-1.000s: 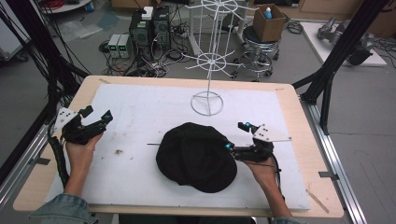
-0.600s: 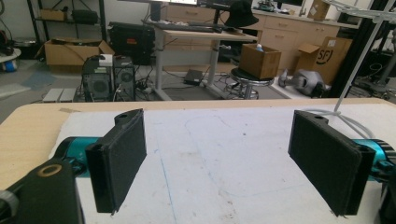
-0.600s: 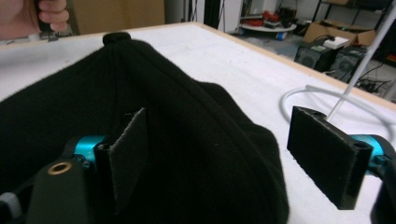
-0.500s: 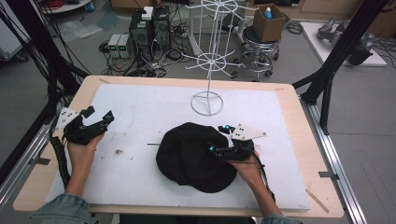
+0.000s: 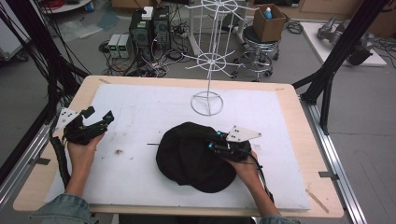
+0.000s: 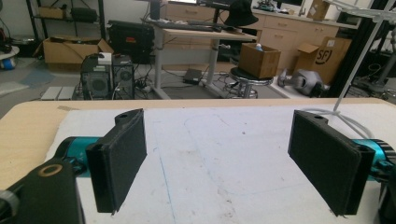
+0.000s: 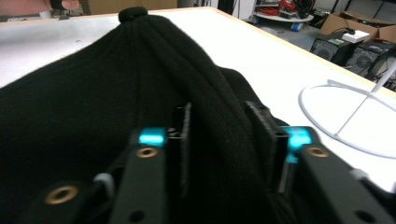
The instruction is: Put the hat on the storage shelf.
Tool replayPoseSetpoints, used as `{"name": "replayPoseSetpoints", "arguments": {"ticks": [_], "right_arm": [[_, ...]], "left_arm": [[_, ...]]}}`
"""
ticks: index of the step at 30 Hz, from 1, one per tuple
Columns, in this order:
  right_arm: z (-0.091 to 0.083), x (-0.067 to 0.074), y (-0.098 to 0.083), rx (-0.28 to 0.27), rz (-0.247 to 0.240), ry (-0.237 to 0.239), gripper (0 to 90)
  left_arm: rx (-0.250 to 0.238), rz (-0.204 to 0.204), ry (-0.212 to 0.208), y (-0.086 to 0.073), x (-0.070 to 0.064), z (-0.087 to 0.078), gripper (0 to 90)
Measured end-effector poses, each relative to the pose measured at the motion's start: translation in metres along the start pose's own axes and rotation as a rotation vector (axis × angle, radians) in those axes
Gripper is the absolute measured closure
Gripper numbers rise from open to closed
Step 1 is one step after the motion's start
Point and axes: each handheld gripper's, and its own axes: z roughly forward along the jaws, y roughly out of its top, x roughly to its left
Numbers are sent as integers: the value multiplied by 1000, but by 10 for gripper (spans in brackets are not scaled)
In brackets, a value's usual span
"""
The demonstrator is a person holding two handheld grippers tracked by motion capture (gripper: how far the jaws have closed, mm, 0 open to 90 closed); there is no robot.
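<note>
A black cap (image 5: 187,158) lies crown-up on the white mat (image 5: 140,107), near the front middle of the table. My right gripper (image 5: 208,139) lies on the cap's right side. Its jaws have just been closing and pinch a raised fold of the cap (image 7: 93,84) between the pads; the right gripper (image 7: 219,109) shows that fabric bunched tight. My left gripper (image 5: 100,114) rests at the mat's left edge, well apart from the cap. In its own view the left gripper (image 6: 217,140) stands open with only bare mat between the pads.
A white wire display stand (image 5: 207,100) rises from a ring base on the mat just behind the cap, and its ring (image 7: 345,116) lies to the right of the jaws. The wooden table edge (image 5: 299,112) borders the mat. Computers, a stool and boxes stand on the floor beyond.
My right gripper has moved left from beside the cap onto it, and its jaws have drawn together around a fold of fabric. The left hand has stayed where it was.
</note>
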Motion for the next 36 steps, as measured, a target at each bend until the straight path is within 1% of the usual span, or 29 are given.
{"name": "replayPoseSetpoints", "arguments": {"ticks": [1,4,5,8,10,11,14,22,24,25,27,31,34,36], "right_arm": [[0,0,0,0,0,0,726],[-1,2,1,-11,-7,-7,802],[-2,3,1,-15,-12,-11,816],[-3,4,3,-37,-26,-17,837],[-4,4,4,-56,-26,-17,843],[-5,5,4,-64,-33,-15,844],[-6,8,6,-85,-76,-21,847],[-14,10,13,-126,-131,-32,857],[-17,9,16,-140,-133,-34,860],[-18,8,18,-149,-139,-33,861],[-20,6,22,-160,-150,-33,861],[-23,2,32,-185,-155,-42,862],[-27,-1,39,-200,-169,-55,862],[-31,-4,42,-222,-175,-64,861]], "left_arm": [[3,-2,0,0,0,0,195],[3,2,-1,0,0,-1,195],[-4,-2,-1,0,0,0,195],[-1,-1,-1,0,1,-1,195],[-1,-2,2,-1,1,0,195],[4,6,3,-1,2,0,196],[-3,3,6,-1,2,-1,197],[-3,0,0,-1,2,-1,197],[-8,-4,2,-1,3,-2,197],[-15,-12,5,-1,3,-2,197],[-15,-13,4,-1,4,-2,197],[-14,-14,6,-1,4,-2,197],[-18,-16,4,0,5,-1,197],[-16,-16,6,-1,5,-1,197]]}}
